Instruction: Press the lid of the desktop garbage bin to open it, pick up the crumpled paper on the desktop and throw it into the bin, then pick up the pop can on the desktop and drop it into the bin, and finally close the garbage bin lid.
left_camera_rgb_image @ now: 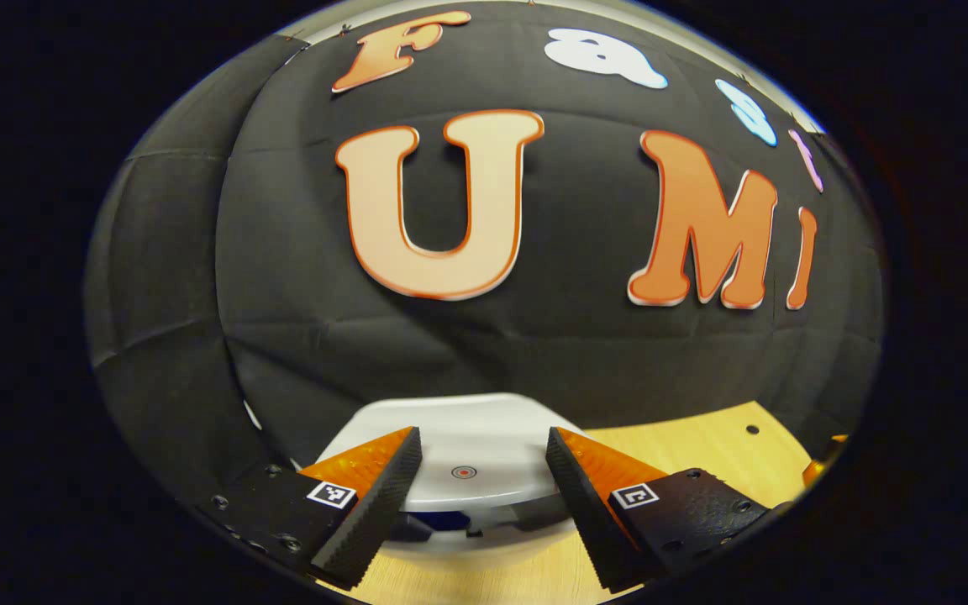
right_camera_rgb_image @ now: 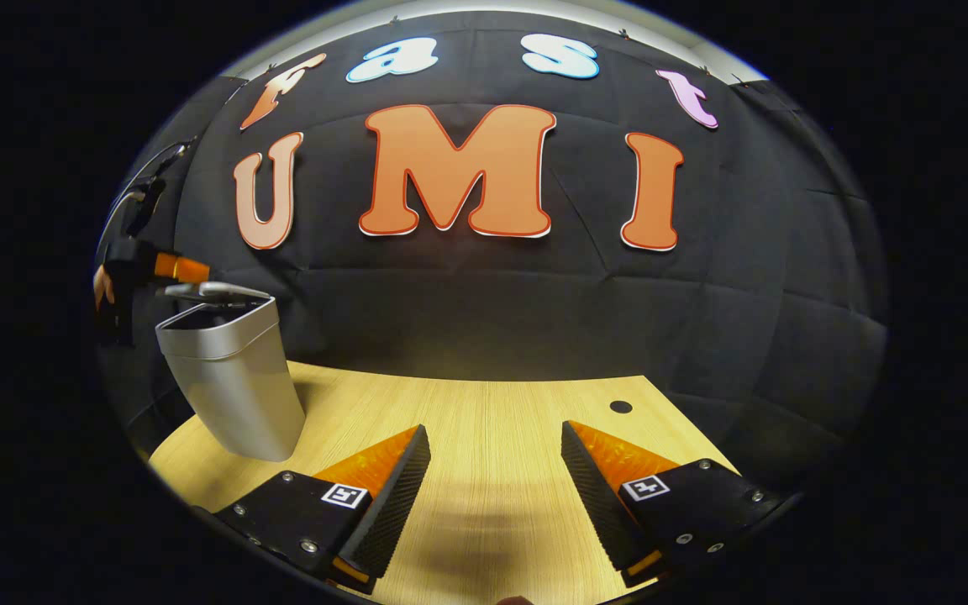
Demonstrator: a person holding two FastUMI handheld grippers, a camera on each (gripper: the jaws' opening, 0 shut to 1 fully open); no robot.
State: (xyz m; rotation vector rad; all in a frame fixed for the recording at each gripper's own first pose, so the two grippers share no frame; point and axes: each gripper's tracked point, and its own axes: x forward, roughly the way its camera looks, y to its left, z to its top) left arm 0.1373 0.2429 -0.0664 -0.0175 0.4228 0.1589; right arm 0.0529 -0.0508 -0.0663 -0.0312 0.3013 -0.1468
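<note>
Left gripper [left_camera_rgb_image: 484, 458]: nearest the lens in the left gripper view, fingers spread wide with nothing between them, poised above the bin's lid.
Lid [left_camera_rgb_image: 476, 445]: pale and rounded, with a small red ringed mark near its middle that sits in the gap between the left gripper's fingers; whether a finger touches the lid cannot be told from this view.
Bin [right_camera_rgb_image: 236, 382]: silvery, tapering toward its base, standing on the desk at the left of the right gripper view, close to the black cloth wall.
Lid from the side [right_camera_rgb_image: 215, 291]: lifted a little above the bin's rim, a dark gap showing beneath it.
Left gripper from afar [right_camera_rgb_image: 169, 269]: held right over the raised lid, a hand [right_camera_rgb_image: 103, 286] behind it at the far left edge.
Right gripper [right_camera_rgb_image: 497, 470]: fingers wide apart and empty, hovering over bare wood, well apart from the bin.
Desk [right_camera_rgb_image: 484, 403]: light wood grain, with a small dark round hole [right_camera_rgb_image: 620, 407] near its back right part.
Orange object [left_camera_rgb_image: 824, 458]: a sliver at the right edge of the left gripper view, too cut off to identify.
</note>
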